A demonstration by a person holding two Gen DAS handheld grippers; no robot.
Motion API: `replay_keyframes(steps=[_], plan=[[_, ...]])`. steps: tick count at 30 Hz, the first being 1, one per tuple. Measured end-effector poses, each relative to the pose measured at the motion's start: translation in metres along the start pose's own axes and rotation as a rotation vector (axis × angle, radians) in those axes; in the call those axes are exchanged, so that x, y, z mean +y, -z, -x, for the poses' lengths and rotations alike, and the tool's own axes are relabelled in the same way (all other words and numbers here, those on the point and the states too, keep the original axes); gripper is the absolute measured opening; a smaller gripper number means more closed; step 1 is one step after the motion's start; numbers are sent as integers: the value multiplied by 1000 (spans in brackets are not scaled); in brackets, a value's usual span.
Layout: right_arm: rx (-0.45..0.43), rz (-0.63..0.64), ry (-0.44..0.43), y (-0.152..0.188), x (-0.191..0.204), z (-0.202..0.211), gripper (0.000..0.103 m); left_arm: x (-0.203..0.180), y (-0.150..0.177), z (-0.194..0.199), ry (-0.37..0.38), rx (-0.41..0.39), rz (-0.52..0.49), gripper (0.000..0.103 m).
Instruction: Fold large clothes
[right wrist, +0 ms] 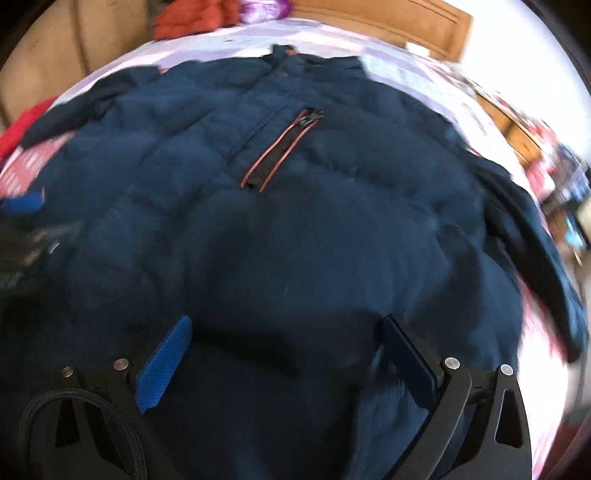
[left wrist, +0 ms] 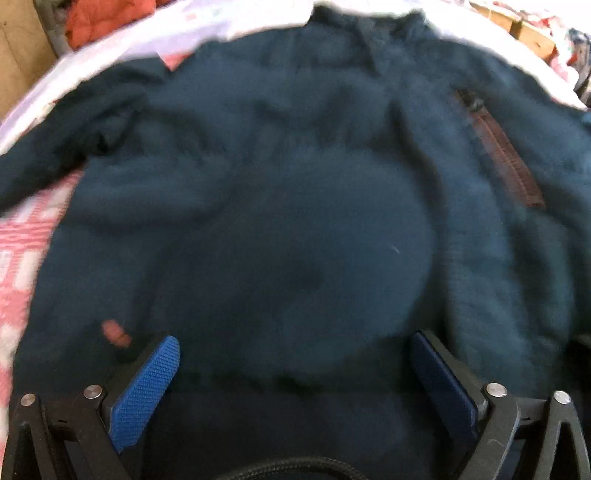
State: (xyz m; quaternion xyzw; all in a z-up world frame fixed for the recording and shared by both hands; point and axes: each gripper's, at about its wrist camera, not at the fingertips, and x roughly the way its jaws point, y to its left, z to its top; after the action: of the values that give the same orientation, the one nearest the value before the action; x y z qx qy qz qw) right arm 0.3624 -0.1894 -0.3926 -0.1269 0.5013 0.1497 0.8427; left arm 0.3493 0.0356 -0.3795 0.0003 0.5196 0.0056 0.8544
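Left wrist view: a dark blue jacket [left wrist: 295, 206] lies spread front-up on a bed [left wrist: 22, 258], collar [left wrist: 365, 29] at the far edge and hem nearest the camera. The left gripper [left wrist: 295, 373] stands wide open over the hem, its blue pads apart and nothing between them. A red-trimmed chest zip [left wrist: 506, 147] runs down the jacket's right-hand part of the picture, and one sleeve [left wrist: 44, 158] trails off toward the left. Right wrist view: the right gripper [right wrist: 286, 354] is likewise spread wide and empty above the lower body of the jacket, with the same zip [right wrist: 280, 147] ahead of it and the other sleeve [right wrist: 543, 236] draped off to the right. Both pictures are blurred, so whether either pad touches the cloth cannot be told. Judged step: the garment is laid out and not yet folded, with both grippers placed to begin. The next move likely calls for closing on a sleeve or a side edge and carrying it across the body, keeping the padded cloth flat so it does not bunch.
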Motion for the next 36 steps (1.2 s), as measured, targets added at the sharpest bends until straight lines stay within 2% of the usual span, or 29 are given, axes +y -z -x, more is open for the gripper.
replay_keyframes(steps=[1, 2, 4, 6, 8, 10, 11, 12, 14, 17, 21, 24, 26, 27, 28, 29, 30, 31, 32, 33, 34, 35, 36], plan=[[-16, 11, -12, -1, -6, 0, 103, 10, -1, -4, 50, -26, 10, 103], [-30, 23, 8, -1, -18, -2, 103, 17, -1, -1, 65, -58, -1, 103], [-36, -18, 31, 2, -49, 0, 103, 27, -3, 3, 31, -79, -47, 103], [-23, -74, 96, 11, -89, 2, 103, 52, -3, 3, -25, -86, -34, 103], [9, -153, 132, 20, -132, 4, 103, 93, -6, -2, -63, -55, 69, 103], [50, -183, 202, 18, -155, 6, 103, 133, -17, -3, -172, -26, 199, 103], [46, -204, 228, 12, -166, 11, 103, 145, -24, -3, -192, -20, 250, 103], [22, -226, 238, 2, -172, 16, 103, 153, -34, -1, -180, -30, 288, 103], [-28, -241, 211, -21, -176, 18, 103, 144, -62, 3, -135, -77, 282, 103], [-76, -191, 152, -75, -151, -2, 103, 87, -117, -5, -54, -133, 148, 103], [-118, -136, 59, -162, -111, -61, 103, 15, -192, -52, 97, -100, 81, 103], [-101, -86, 47, -208, -96, -106, 103, -12, -224, -85, 111, -89, 35, 103], [-65, -74, 40, -222, -95, -128, 103, -25, -232, -107, 60, -77, -41, 103], [-29, -58, 72, -228, -102, -144, 103, -20, -235, -126, 1, -56, -76, 103], [-6, -53, 103, -227, -109, -151, 103, -11, -234, -135, -9, -49, -73, 103], [4, -88, 98, -222, -133, -159, 103, 6, -236, -140, 26, -58, -48, 103], [-5, -137, 71, -217, -154, -159, 101, 32, -237, -142, 38, -83, -3, 103], [-28, -173, -21, -208, -179, -155, 94, 51, -236, -141, 1, -96, 11, 103], [-41, -157, -7, -203, -190, -152, 88, 63, -236, -138, 17, -107, 13, 100], [-29, -123, 127, -198, -199, -152, 91, 75, -236, -137, 74, -106, 8, 98], [-31, -129, 175, -192, -209, -148, 94, 75, -236, -137, 75, -101, -36, 98], [-41, -170, 165, -186, -226, -144, 93, 68, -238, -137, 42, -104, -88, 98], [-51, -203, 127, -184, -235, -141, 93, 59, -240, -135, -26, -116, -128, 98]])
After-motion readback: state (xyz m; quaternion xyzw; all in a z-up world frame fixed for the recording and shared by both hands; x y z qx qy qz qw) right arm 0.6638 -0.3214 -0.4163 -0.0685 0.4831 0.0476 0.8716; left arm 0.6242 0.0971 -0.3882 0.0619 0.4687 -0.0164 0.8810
